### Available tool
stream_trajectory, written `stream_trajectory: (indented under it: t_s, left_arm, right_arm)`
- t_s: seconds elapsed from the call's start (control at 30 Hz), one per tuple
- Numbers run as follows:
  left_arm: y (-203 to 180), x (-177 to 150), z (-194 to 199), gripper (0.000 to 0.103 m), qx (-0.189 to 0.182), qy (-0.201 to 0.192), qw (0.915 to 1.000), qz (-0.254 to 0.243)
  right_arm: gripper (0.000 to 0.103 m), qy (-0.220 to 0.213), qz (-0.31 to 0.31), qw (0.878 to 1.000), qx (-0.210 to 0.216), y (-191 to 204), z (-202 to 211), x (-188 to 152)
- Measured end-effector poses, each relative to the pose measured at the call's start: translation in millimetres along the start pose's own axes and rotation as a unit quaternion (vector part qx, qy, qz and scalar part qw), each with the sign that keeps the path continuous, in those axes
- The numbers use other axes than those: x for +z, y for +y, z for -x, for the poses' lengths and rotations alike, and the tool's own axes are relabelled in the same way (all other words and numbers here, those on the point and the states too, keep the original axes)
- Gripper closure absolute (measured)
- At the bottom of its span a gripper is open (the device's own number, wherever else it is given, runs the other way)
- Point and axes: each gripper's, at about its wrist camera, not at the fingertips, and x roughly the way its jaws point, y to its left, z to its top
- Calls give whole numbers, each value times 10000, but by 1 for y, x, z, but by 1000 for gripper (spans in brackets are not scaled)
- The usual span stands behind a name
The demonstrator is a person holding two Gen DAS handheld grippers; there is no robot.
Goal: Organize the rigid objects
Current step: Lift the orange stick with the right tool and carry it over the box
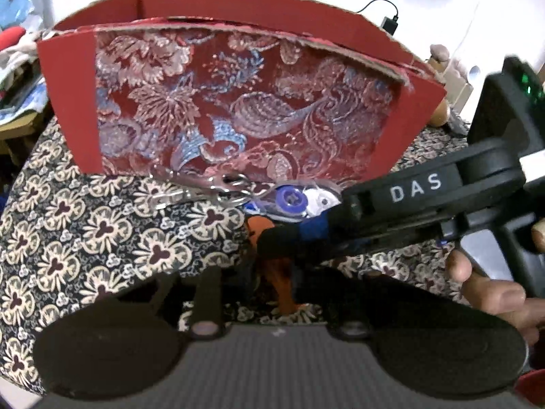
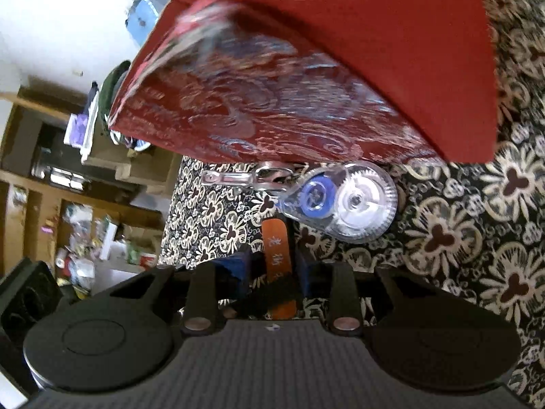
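Orange stick (image 2: 277, 245) clamped in right claw (image 2: 272, 269); left claw (image 1: 272, 266) apparently clamps it too.

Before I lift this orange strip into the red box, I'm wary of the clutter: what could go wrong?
The left gripper and right gripper both seem clamped on the orange strip; uneven pulling could twist or drop it. The correction tape dispenser and key clip lie just ahead beside the red box; pushing forward could knock them. The box wall stands tall; a low carry might hit it.

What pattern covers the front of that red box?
Silver and blue floral brocade on the red box, clearest in the left wrist view.
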Motion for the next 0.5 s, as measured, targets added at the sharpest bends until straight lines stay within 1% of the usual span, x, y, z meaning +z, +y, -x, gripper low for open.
stream_trajectory:
  t_s: [0.17,0.3,0.37,0.5]
  left_arm:
    - [-7,7,-2,93,-27,41,9997,-254]
    - [-9,12,13,94,-157,-52,9990,-406]
    - [-14,19,28,94,-222,-151,9984,-492]
    - [-24,36,57,94,-391,-524,9952,-728]
  right_arm:
    - [92,-59,-307,9995,62,-11,10,-2]
    - [93,-181,-225,9995,85,-7,24,-5]
    - [93,-305,-205,9992,159,-3,36,-8]
    - [94,-680,-75,9973,283,16,64,-7]
